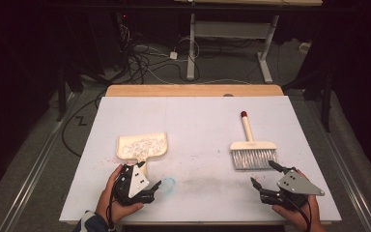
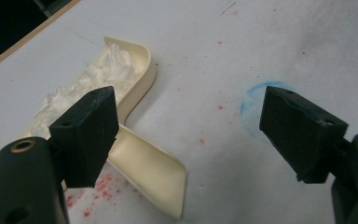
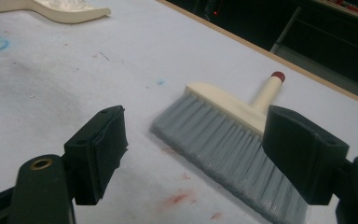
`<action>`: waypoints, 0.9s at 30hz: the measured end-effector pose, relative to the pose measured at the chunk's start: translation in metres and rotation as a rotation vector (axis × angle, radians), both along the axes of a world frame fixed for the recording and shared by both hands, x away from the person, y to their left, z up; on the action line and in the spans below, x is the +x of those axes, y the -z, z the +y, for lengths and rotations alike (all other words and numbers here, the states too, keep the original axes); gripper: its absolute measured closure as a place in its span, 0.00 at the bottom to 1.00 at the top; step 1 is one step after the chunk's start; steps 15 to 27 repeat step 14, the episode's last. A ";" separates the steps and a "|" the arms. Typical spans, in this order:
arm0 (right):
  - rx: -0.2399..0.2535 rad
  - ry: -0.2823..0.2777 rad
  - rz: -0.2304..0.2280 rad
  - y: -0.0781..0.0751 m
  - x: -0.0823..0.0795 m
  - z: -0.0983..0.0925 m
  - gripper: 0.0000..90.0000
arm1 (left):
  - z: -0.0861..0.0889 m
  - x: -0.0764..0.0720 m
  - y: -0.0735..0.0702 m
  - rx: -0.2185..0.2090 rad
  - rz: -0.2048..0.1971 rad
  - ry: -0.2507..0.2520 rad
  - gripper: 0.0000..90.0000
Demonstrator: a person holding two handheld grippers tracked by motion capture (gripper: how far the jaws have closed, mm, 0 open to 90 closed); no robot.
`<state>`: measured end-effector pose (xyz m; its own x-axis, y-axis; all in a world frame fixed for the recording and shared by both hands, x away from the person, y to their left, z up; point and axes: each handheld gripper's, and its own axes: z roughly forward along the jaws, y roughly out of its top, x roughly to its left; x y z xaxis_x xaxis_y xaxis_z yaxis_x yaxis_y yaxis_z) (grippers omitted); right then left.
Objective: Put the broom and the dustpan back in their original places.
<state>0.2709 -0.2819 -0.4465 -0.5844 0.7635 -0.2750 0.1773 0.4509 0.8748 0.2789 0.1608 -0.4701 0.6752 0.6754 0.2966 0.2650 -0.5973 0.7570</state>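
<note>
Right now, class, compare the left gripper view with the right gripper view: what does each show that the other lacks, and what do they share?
Left gripper view alone: the left tool, jaws wide open, and the dustpan's handle beside one jaw.

Right gripper view alone: the right tool, also open, and the grey-bristled hand brush with its red-tipped handle lying flat.

Both: the cream dustpan holding white shreds, the blue ring mark, and the stained white table cover.

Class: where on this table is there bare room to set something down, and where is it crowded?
Free: the wide strip between the dustpan and the brush, and the far band toward the wooden table edge. Crowded: the near edge, where the left claw sits beside the dustpan handle and the right claw near the bristles.
</note>
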 end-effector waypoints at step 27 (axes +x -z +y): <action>0.002 -0.011 0.005 0.000 0.000 -0.001 0.25 | 0.000 0.003 0.001 0.007 0.004 -0.006 0.21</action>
